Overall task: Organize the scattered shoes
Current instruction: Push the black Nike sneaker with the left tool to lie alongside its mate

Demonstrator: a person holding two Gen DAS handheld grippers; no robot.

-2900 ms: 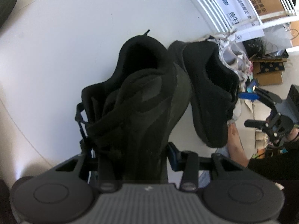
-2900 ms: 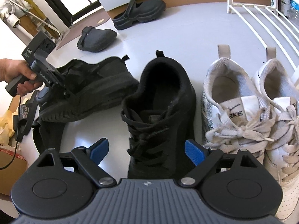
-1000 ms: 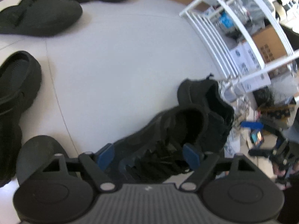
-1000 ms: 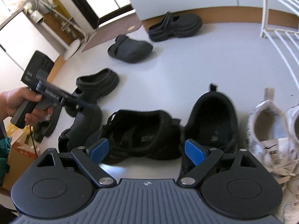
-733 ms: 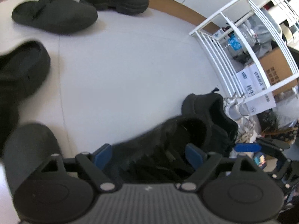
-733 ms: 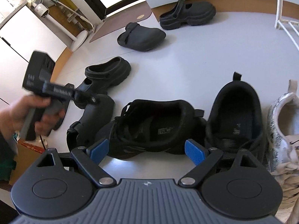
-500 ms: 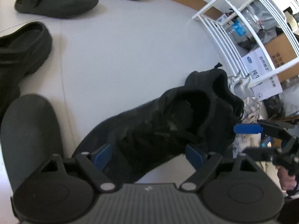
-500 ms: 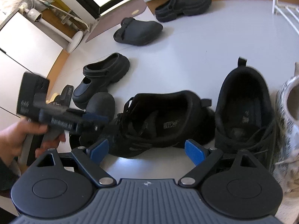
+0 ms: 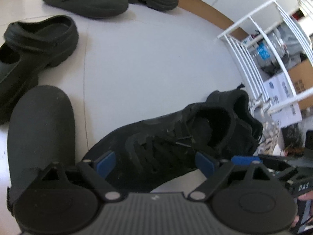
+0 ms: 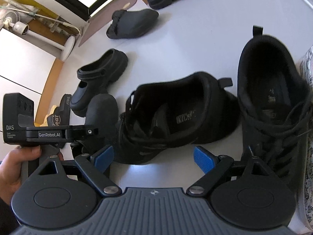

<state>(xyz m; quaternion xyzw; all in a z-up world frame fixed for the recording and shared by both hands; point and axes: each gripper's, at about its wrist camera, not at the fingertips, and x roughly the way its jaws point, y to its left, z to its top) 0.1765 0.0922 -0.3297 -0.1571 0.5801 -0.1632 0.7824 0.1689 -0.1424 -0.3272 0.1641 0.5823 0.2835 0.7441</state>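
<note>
Both hand-held grippers, left (image 9: 154, 164) and right (image 10: 153, 157), hang released. The tilted black sneaker (image 10: 166, 117) ahead of both could tip if nudged sideways.

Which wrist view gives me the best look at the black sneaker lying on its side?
The right wrist view: the tipped black sneaker shows its whole opening, insole label and laces, unobstructed. The left wrist view shows the same sneaker from the lace side, blurred, its toe partly hidden behind the open left gripper.

Both grippers are black with blue pads (image 10: 202, 159), silver screws, ribbed grey bodies (one marked "GenRobot.AI"); bare hand (image 10: 11, 168).
</note>
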